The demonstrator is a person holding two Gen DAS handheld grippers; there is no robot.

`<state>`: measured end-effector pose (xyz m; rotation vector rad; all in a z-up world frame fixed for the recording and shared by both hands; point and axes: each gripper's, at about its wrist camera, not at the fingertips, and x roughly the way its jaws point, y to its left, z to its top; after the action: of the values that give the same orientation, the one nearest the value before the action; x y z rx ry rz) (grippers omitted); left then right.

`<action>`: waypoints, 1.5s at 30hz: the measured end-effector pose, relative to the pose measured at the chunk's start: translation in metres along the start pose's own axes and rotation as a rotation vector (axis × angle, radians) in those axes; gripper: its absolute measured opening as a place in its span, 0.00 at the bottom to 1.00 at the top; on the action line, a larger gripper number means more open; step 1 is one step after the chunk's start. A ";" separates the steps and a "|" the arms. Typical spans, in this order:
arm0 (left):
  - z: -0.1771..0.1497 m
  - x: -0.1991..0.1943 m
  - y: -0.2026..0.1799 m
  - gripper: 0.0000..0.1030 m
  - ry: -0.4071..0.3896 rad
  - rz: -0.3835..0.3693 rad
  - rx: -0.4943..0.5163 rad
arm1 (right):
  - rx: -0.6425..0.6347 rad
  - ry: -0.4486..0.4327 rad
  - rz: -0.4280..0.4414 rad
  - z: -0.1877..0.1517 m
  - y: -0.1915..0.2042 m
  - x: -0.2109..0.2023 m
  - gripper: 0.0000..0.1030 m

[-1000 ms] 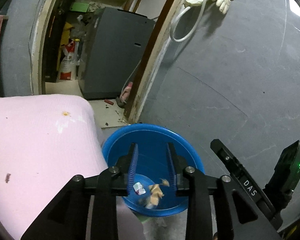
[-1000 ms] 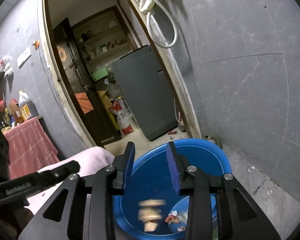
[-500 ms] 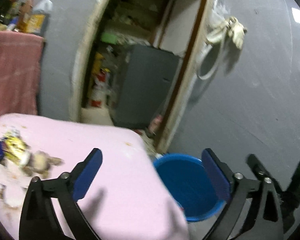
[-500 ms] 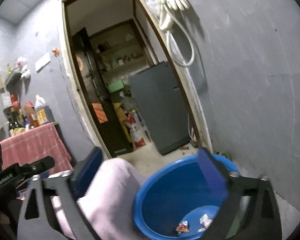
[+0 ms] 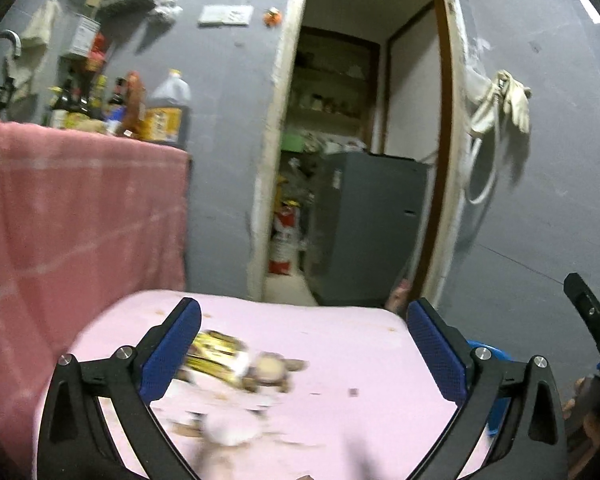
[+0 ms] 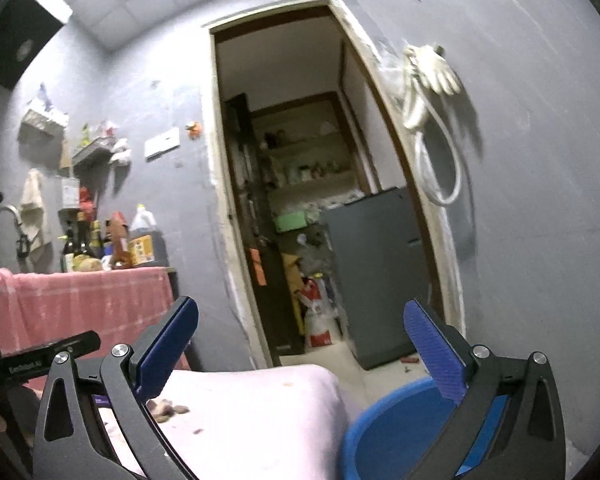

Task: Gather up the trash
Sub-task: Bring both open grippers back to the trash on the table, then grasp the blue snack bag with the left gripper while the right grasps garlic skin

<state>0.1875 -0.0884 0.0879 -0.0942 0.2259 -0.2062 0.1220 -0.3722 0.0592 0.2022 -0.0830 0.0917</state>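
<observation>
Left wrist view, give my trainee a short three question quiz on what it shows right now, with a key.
1. True or false: the left gripper is shut on a wrapper.
2. What colour is the table cover under the trash pile?
3. The blue basin sits: A) on the table, B) past the table's right edge, C) inside the doorway.

Key: 1 false, it is open and empty; 2 pink; 3 B.

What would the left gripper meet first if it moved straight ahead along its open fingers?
Probably the pile of trash on the pink table top: the left gripper points down at it with jaws wide. Blur leaves the depth uncertain.
</observation>
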 end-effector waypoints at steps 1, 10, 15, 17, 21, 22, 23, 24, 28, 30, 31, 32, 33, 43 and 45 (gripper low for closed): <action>0.001 -0.004 0.006 0.98 -0.008 0.012 0.000 | -0.010 -0.002 0.006 0.001 0.006 0.000 1.00; 0.003 -0.030 0.072 0.98 -0.040 0.143 0.008 | -0.056 0.034 0.106 0.010 0.064 0.029 1.00; -0.012 -0.027 0.103 0.98 0.005 0.198 -0.001 | -0.087 0.137 0.166 0.007 0.091 0.069 1.00; -0.018 -0.023 0.113 0.98 0.026 0.209 -0.004 | -0.089 0.190 0.189 -0.003 0.099 0.085 1.00; -0.030 -0.008 0.126 0.98 0.087 0.226 -0.002 | -0.096 0.300 0.223 -0.028 0.107 0.106 1.00; -0.033 -0.002 0.129 0.98 0.111 0.223 -0.009 | -0.103 0.328 0.228 -0.034 0.109 0.110 1.00; -0.035 0.003 0.131 0.98 0.133 0.216 -0.016 | -0.114 0.360 0.232 -0.041 0.111 0.115 1.00; -0.036 0.009 0.133 0.98 0.161 0.205 -0.025 | -0.126 0.390 0.234 -0.048 0.112 0.119 1.00; -0.040 0.037 0.140 0.98 0.283 0.174 -0.043 | -0.148 0.506 0.241 -0.065 0.116 0.134 1.00; -0.040 0.050 0.144 0.98 0.333 0.155 -0.059 | -0.155 0.556 0.243 -0.071 0.119 0.141 1.00; -0.041 0.056 0.146 0.98 0.361 0.144 -0.067 | -0.158 0.577 0.244 -0.074 0.119 0.144 1.00; -0.041 0.060 0.149 0.97 0.379 0.138 -0.075 | -0.164 0.612 0.249 -0.078 0.121 0.149 1.00; -0.042 0.064 0.151 0.97 0.396 0.127 -0.091 | -0.169 0.654 0.258 -0.083 0.123 0.154 1.00; -0.051 0.092 0.162 0.61 0.548 0.019 -0.152 | -0.233 0.861 0.334 -0.111 0.136 0.175 0.69; -0.049 0.089 0.163 0.56 0.543 -0.005 -0.160 | -0.250 0.885 0.345 -0.113 0.139 0.176 0.67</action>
<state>0.2921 0.0477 0.0027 -0.1974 0.7839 -0.2159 0.2908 -0.1993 -0.0079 -0.1169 0.7521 0.5031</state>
